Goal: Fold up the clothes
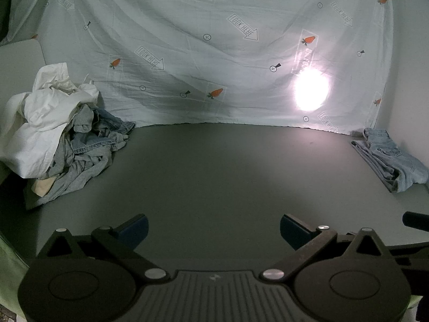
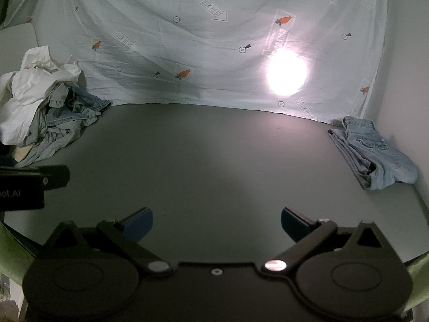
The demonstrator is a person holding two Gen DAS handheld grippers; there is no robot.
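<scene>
Clothes pile [image 1: 61, 139] sits at worktop [image 1: 214, 174] far-left corner; folded jeans [image 1: 391, 158] far-right. Left gripper [image 1: 214, 230] and right gripper [image 2: 217, 224] both gape empty. Next, likely: reach left, pick one garment.

Table [image 1: 214, 174]: smooth matt grey surface. Backdrop sheet [image 1: 187, 53]: thin creased cloth, printed, light glowing through. Clothes pile [image 1: 59, 139] – crumpled white woven cloth, grey jersey, blue denim. Folded jeans [image 2: 375, 155]: pale washed denim. Left gripper [image 1: 214, 230], right gripper [image 2: 217, 224] – matt black plastic, shiny metal rivets, blue pads [image 2: 139, 222].
</scene>
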